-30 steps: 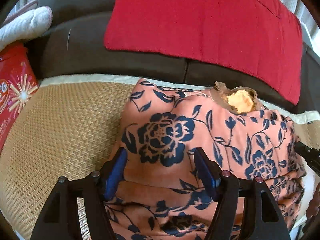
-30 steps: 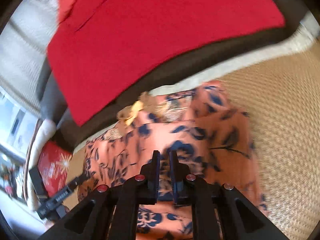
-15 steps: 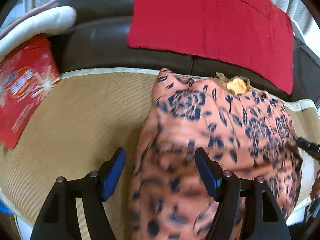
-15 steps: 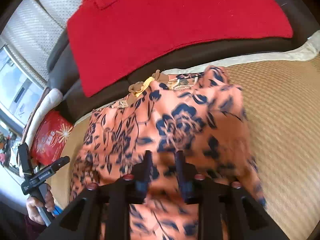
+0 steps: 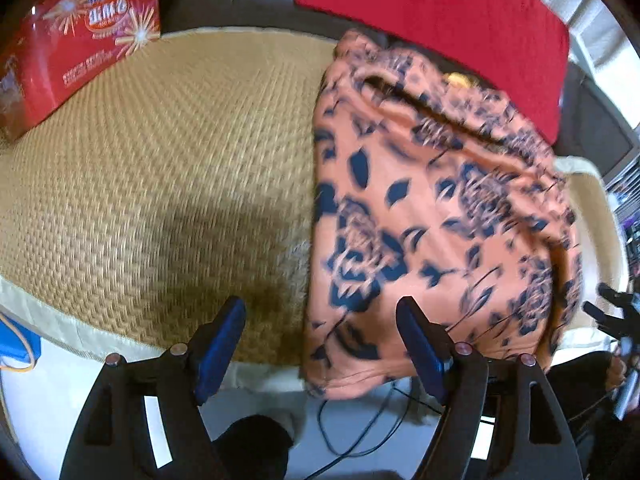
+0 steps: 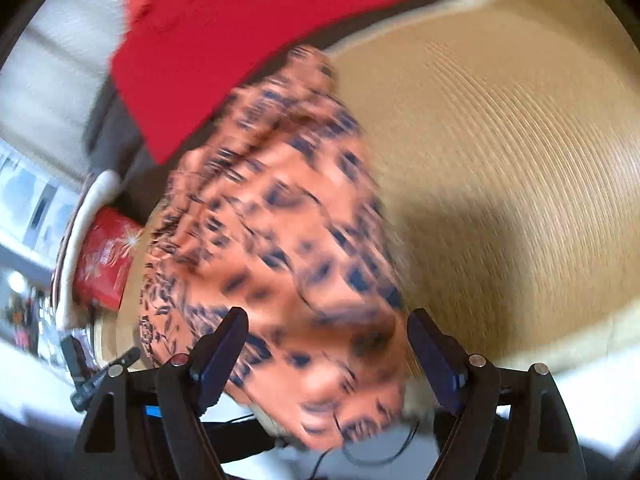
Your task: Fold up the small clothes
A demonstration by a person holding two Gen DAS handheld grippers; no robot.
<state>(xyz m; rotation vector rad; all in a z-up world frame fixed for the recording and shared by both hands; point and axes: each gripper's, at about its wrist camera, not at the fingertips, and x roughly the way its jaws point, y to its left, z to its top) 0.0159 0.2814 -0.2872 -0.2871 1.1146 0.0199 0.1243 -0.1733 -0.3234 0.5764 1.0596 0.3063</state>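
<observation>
An orange garment with dark blue flowers [image 5: 432, 208] lies folded on a woven straw mat [image 5: 160, 152], its near edge hanging over the mat's front edge. My left gripper [image 5: 320, 336] is open and empty, held above the garment's near left corner. In the right wrist view the same garment [image 6: 280, 240] appears blurred. My right gripper [image 6: 328, 352] is open and empty above the garment's near end. The right gripper's tips [image 5: 608, 308] show at the right edge of the left wrist view.
A red printed box [image 5: 76, 36] stands at the mat's far left. A red cloth [image 5: 440, 20] drapes over the dark sofa back behind. Cables [image 5: 360, 420] lie on the white floor below the mat's front edge. Bare mat [image 6: 520, 180] lies right of the garment.
Both grippers have pulled back and up from the garment. The right gripper went from shut to open. The garment now lies loose on the mat.
</observation>
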